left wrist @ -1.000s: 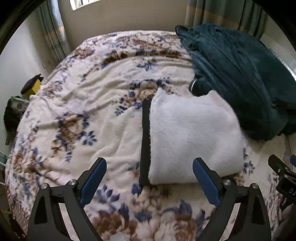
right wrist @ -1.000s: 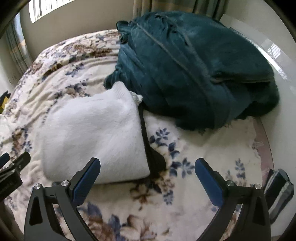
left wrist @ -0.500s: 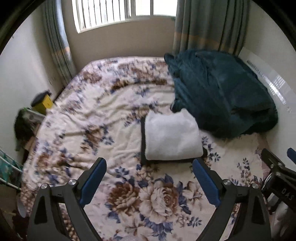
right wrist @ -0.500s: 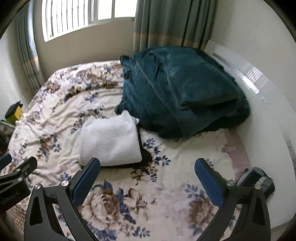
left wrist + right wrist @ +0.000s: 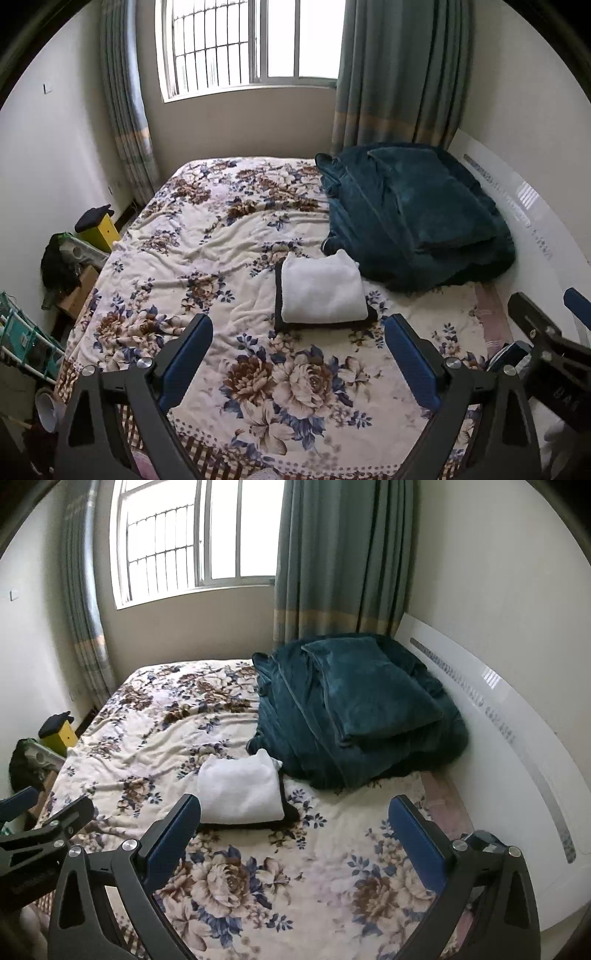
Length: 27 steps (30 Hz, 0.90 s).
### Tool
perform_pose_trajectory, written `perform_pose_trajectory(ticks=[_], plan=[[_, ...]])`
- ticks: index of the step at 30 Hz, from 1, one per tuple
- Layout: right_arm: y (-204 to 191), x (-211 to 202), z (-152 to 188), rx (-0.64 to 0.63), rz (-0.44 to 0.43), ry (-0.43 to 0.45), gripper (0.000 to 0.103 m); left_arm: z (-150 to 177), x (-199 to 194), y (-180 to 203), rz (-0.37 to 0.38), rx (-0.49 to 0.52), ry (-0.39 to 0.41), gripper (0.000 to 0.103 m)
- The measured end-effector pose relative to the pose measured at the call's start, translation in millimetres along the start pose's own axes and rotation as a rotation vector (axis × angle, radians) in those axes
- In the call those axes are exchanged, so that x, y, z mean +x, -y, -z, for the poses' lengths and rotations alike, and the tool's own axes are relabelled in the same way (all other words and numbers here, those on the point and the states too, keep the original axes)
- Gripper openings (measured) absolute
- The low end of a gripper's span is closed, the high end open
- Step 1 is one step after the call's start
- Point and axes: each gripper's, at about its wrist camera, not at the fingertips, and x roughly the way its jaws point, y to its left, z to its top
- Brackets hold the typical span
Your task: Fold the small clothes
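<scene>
A folded white fluffy garment (image 5: pixel 321 291) lies on a folded black garment (image 5: pixel 277 314) in the middle of the floral bed cover (image 5: pixel 221 258). Both show in the right wrist view too, the white one (image 5: pixel 240 794) on the black one (image 5: pixel 291 814). My left gripper (image 5: pixel 297 354) is open and empty, high above the near end of the bed, well back from the pile. My right gripper (image 5: pixel 293 830) is open and empty, at a like distance. Each gripper shows at the edge of the other's view.
A heap of dark teal blankets (image 5: pixel 413 221) fills the bed's far right, touching the pile's far corner. A white headboard (image 5: pixel 517 746) runs along the right. A yellow box (image 5: pixel 99 229), bags and a rack (image 5: pixel 22 339) stand left of the bed. Window and curtains are behind.
Both grippers have pulled back and up from the folded pile, so the whole bed and window now show. Both stayed open. The pile has not moved.
</scene>
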Motion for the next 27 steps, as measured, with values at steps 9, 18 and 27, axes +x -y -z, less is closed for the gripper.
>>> perform_pose_trajectory(ticks=[9,18,27], plan=[[20.6,-55.7,4.5,0.014,-0.015,0.036,0.103,4.1,-41.8,2.7,-0.009,-0.009,0.054,0.095],[26.6,-63.3,-0.5,-0.012,-0.022,0.057,0.103,9.6,-54.8,6.2,-0.014,-0.02,0.069,0.103],[28.8,-68.0,-4.2,-0.022,-0.046,0.057,0.103,13.1,-62.3,7.6,-0.027,-0.013,0.066,0.103]])
